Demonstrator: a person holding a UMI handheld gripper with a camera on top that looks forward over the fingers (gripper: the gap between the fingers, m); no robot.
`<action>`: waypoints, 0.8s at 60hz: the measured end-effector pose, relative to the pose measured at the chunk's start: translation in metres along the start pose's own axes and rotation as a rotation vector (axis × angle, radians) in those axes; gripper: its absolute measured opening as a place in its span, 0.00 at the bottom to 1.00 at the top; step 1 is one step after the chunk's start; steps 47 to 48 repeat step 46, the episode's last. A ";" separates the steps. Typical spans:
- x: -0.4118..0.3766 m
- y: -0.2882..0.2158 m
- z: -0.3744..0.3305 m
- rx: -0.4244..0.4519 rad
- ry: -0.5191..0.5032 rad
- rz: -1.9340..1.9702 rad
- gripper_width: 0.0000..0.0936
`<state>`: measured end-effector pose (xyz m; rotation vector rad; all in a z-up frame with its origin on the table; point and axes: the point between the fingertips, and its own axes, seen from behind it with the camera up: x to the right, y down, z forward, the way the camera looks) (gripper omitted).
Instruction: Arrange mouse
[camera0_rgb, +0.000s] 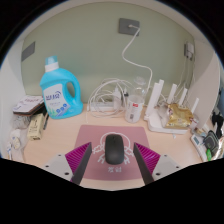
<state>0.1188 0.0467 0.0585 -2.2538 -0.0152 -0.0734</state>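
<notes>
My claw (113, 160) stands wide, its two magenta pads (78, 157) angled apart and pressing on nothing. The mouse (115, 149) lies between the fingers with a gap at either side, resting on its own weight on a pink mat (100, 134) that sits on the counter (55, 140). The mouse is dark, low and rounded, its long axis running straight ahead along my fingers.

I judge it light, rigid and smooth-shelled, so likely to slip if pinched high on the curved back. The better hold is low on its two flanks, about the middle of its length, where the sides are closest to parallel; a moderate squeeze should do, since the shell will not give. I cannot tell whether it has a cable.

Beyond the mat, left, stands a blue bottle (57, 93) with a white label, and left of that a clutter of small items too small to name. Behind the mat lies a tangle of white cables (106, 98), one running up the wall to a socket (129, 26). To the right a white router (172, 112) with upright aerials stands well apart from the mouse.
</notes>
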 end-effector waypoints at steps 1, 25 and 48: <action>-0.001 -0.001 -0.009 0.005 0.002 -0.003 0.91; -0.030 0.026 -0.226 0.106 0.053 -0.032 0.91; -0.035 0.049 -0.288 0.121 0.075 -0.031 0.91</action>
